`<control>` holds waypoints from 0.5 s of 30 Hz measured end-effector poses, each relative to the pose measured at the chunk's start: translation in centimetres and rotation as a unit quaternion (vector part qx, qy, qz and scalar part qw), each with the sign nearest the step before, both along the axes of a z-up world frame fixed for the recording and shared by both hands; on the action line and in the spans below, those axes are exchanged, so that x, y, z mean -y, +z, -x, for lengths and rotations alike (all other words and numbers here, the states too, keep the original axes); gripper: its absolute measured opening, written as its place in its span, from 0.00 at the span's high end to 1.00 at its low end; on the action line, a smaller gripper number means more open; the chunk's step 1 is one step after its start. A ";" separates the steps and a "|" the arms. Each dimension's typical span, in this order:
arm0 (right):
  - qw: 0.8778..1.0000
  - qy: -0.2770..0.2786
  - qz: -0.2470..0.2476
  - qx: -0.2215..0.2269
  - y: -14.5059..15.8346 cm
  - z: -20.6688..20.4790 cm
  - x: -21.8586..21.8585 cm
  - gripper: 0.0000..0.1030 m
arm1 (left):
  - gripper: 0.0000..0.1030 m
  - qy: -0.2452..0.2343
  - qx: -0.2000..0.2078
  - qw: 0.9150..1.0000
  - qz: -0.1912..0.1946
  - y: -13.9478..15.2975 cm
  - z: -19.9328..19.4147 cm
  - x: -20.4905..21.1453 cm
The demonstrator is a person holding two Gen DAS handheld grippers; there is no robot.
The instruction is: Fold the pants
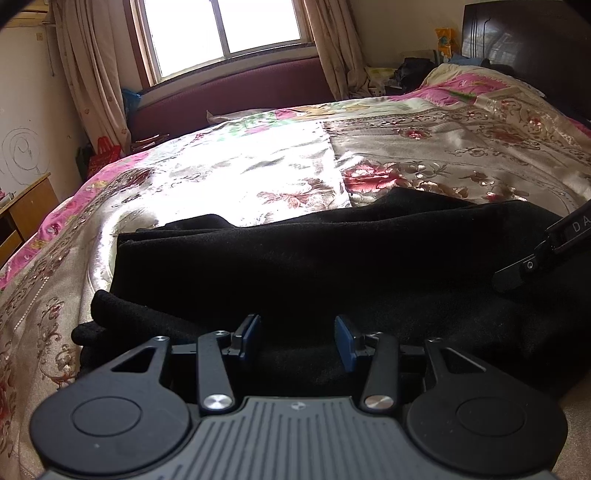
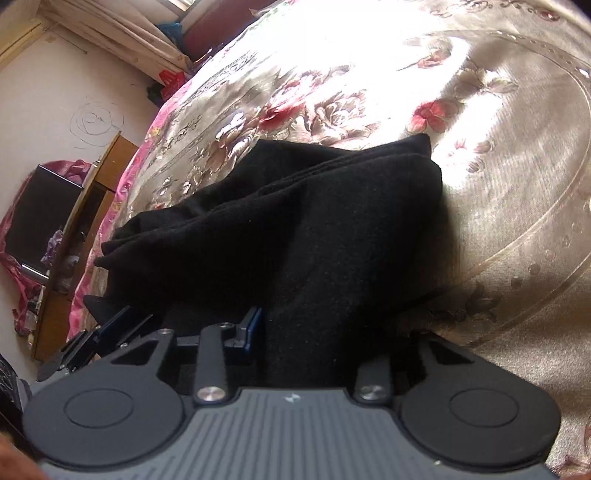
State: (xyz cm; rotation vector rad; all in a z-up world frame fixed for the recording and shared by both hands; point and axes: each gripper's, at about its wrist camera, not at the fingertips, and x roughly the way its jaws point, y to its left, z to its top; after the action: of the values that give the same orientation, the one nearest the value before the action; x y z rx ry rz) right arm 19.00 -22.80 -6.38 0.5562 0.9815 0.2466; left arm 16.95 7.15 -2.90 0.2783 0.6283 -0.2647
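I see the black pants (image 1: 314,266) lying in a thick folded bundle on the flowered bedspread (image 1: 424,147), stretched left to right along the near side of the bed, with several layered edges stacked at the left end.

My left gripper (image 1: 297,338) sits at the near edge of that bundle with its two blue-padded fingers (image 1: 251,332) spread apart; black cloth lies between and under them, but they are not pinched on it.

My right gripper (image 2: 295,332) is pressed into the pants (image 2: 295,221) further right. Only its left finger (image 2: 253,328) shows; the other is buried under a fold of cloth, so I cannot tell whether it is clamped. In the left wrist view it enters from the far right edge, resting on the fabric.

A window (image 1: 221,29) with curtains and a maroon sofa (image 1: 236,92) stand beyond the bed.
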 end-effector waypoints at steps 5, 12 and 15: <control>0.998 0.014 0.055 0.012 0.5 0.3 -1.4 0.68 | 0.44 0.003 0.004 1.000 -0.012 -0.1 0.1 0.5; 0.996 0.032 0.082 0.027 1.4 0.7 -2.1 0.77 | 0.44 -0.004 0.007 0.999 -0.036 -0.1 0.3 1.2; 0.994 0.041 0.092 0.036 1.9 0.9 -2.6 0.80 | 0.45 -0.014 0.011 0.998 -0.058 -0.1 0.6 1.8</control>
State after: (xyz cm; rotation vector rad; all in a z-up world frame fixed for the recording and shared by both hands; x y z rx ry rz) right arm 18.07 -20.19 -4.53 0.3376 0.9461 0.2449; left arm 16.35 5.31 -3.04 0.4018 0.6192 -0.2530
